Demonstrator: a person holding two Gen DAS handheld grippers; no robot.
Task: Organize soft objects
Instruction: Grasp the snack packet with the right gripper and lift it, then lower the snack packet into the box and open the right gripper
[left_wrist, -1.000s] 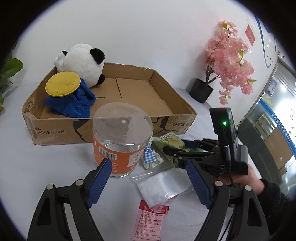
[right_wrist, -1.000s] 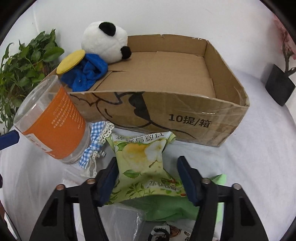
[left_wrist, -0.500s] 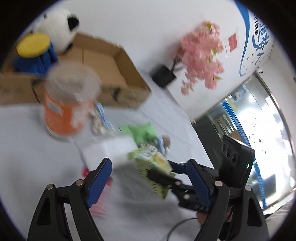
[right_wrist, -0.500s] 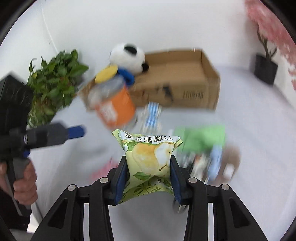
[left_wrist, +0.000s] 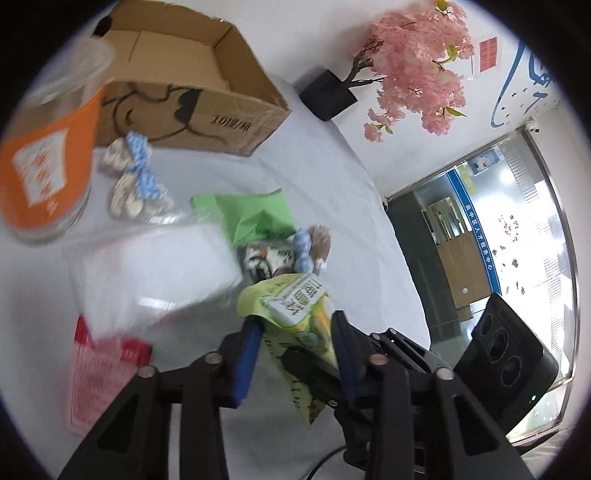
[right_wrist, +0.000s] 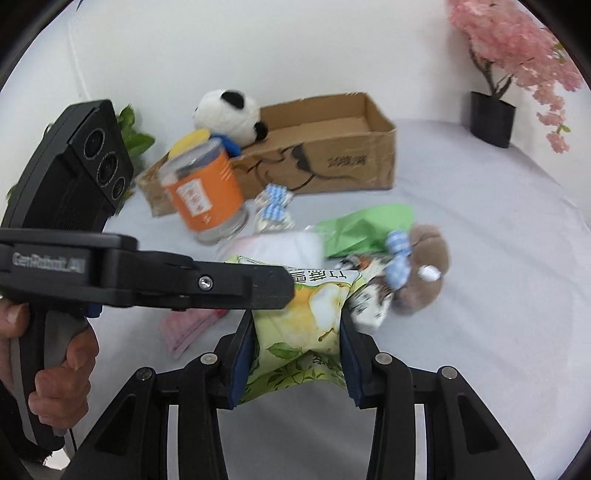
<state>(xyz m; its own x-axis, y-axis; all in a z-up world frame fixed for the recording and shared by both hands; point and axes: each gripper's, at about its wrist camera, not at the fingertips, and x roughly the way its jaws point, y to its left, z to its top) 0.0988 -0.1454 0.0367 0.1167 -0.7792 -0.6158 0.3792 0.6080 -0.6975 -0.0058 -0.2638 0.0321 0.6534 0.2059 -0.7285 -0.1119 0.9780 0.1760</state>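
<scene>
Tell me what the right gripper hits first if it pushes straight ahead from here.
The right gripper, shut on the pear-print tissue pack, would probably carry it into the left gripper's black finger crossing just ahead; depth is unclear, so it may pass beneath.

In the left wrist view the clear bag (left_wrist: 155, 273) is smeared by motion blur, and it covers the top of the red leaflet (left_wrist: 99, 373). The orange-labelled jar (left_wrist: 44, 162) is cut off by the left edge, its label print unreadable. The cardboard box (left_wrist: 192, 85) loses its far end at the top edge.

In the right wrist view the left hand-held gripper (right_wrist: 280, 282) crosses the top left corner of the pear-print packet (right_wrist: 314, 317), hiding it. The jar hides part of the box front. The brown plush toy (right_wrist: 424, 266) is too blurred to tell what it is. Only leaves of the green plant (right_wrist: 136, 136) show behind the black camera housing (right_wrist: 74, 162).
</scene>
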